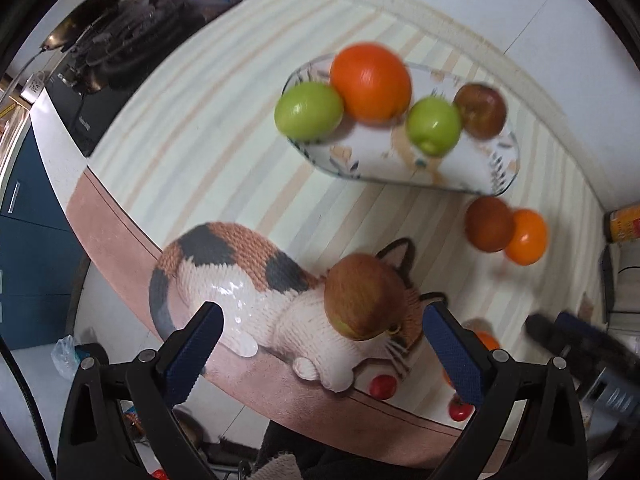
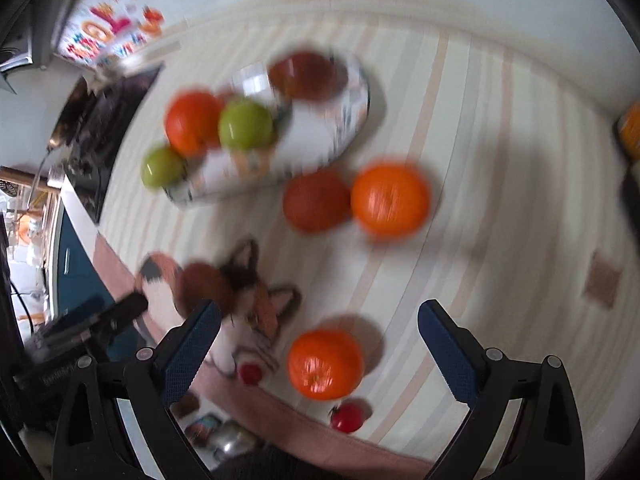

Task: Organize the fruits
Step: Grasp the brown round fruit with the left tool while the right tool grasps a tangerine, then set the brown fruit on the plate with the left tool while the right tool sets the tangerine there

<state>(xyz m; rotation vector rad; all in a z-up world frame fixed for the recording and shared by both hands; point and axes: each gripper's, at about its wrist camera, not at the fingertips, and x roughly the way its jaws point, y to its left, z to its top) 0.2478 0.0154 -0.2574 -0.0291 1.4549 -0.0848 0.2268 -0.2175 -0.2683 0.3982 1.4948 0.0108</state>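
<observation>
A patterned oval plate (image 1: 472, 172) holds two green apples (image 1: 309, 110), an orange (image 1: 370, 82) and a dark red apple (image 1: 482, 110). On the striped mat lie a red apple (image 1: 489, 224) touching an orange (image 1: 527, 237), and a red-green apple (image 1: 366, 300) on the printed cat. My left gripper (image 1: 322, 344) is open and empty above that apple. My right gripper (image 2: 320, 344) is open and empty around an orange (image 2: 325, 364). A cherry tomato (image 2: 347, 417) lies below it and another (image 2: 250, 373) to its left. The plate (image 2: 352, 116) shows blurred.
A black stove (image 1: 132, 52) stands at the left beyond the mat. A printed tin (image 2: 100, 32) sits at the back left. The table's front edge (image 1: 280, 400) runs below the grippers. A box (image 1: 624, 224) stands at the right edge.
</observation>
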